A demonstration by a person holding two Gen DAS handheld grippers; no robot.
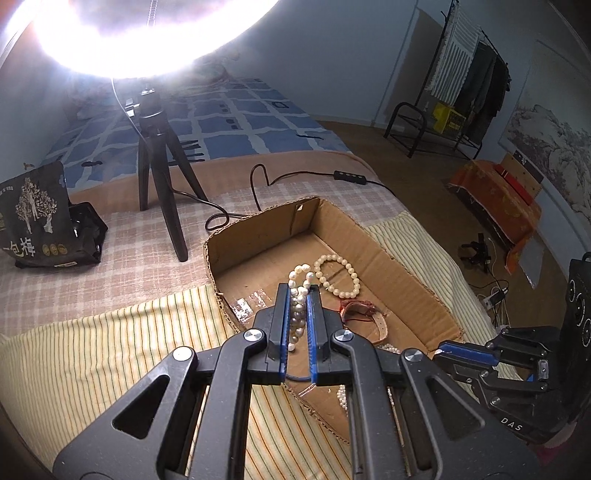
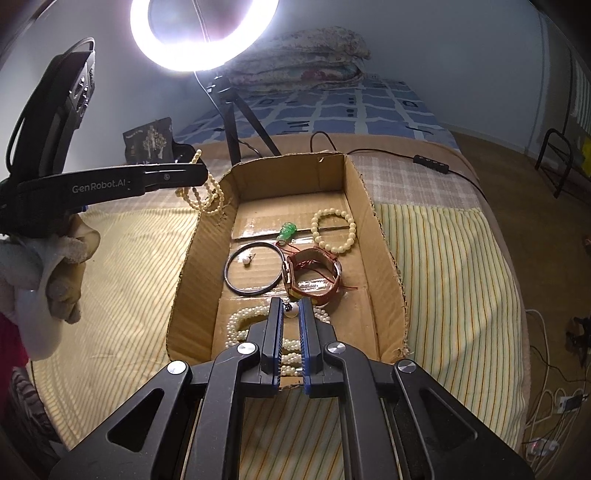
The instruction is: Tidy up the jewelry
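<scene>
A cardboard box [image 2: 373, 236] lies on the bed and holds jewelry. My left gripper [image 1: 298, 291] is shut on a pearl necklace [image 1: 297, 314], holding it above the box's left rim; the strand [image 2: 207, 195] hangs from that gripper [image 2: 201, 173] in the right wrist view. My right gripper [image 2: 291, 306] hovers low over the near end of the box, jaws slightly apart with nothing between them, above a pearl strand [image 2: 240, 325]. In the box lie a pearl bracelet [image 2: 332, 230], a brown watch [image 2: 314, 275], a black bangle [image 2: 253, 267] and a green pendant [image 2: 287, 230].
A ring light [image 2: 205, 33] on a black tripod [image 1: 162, 184] stands behind the box, its cable [image 1: 258, 181] trailing across the bed. A dark snack bag [image 1: 37, 218] sits at the left. A striped cloth [image 2: 454, 280] covers the bed around the box.
</scene>
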